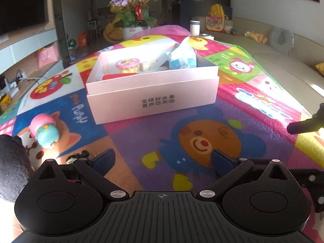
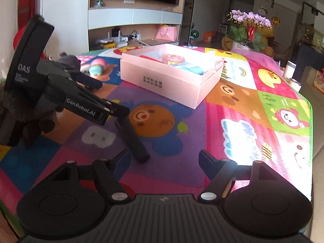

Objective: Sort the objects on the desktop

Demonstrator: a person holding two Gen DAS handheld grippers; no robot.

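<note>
A pink open box (image 1: 154,93) stands on the cartoon play mat (image 1: 232,137); it also shows in the right wrist view (image 2: 168,85). Inside lie a pink-and-yellow round toy (image 1: 127,65), a blue-white tissue pack (image 1: 182,57), a red item and a small pale piece. A pink-and-teal squishy toy (image 1: 45,131) lies on the mat at left, also seen from the right (image 2: 97,67). A small keychain figure (image 1: 78,157) lies by my left finger. My left gripper (image 1: 162,162) is open and empty, low over the mat before the box. My right gripper (image 2: 164,158) is open and empty. The left gripper (image 2: 60,93) shows at left in the right wrist view.
A dark plush (image 1: 10,162) sits at the left edge. A white cup (image 1: 194,28) and a flower pot (image 1: 133,20) stand at the table's far end. A sofa (image 1: 283,60) runs along the right. A TV shelf (image 2: 133,20) is beyond the table.
</note>
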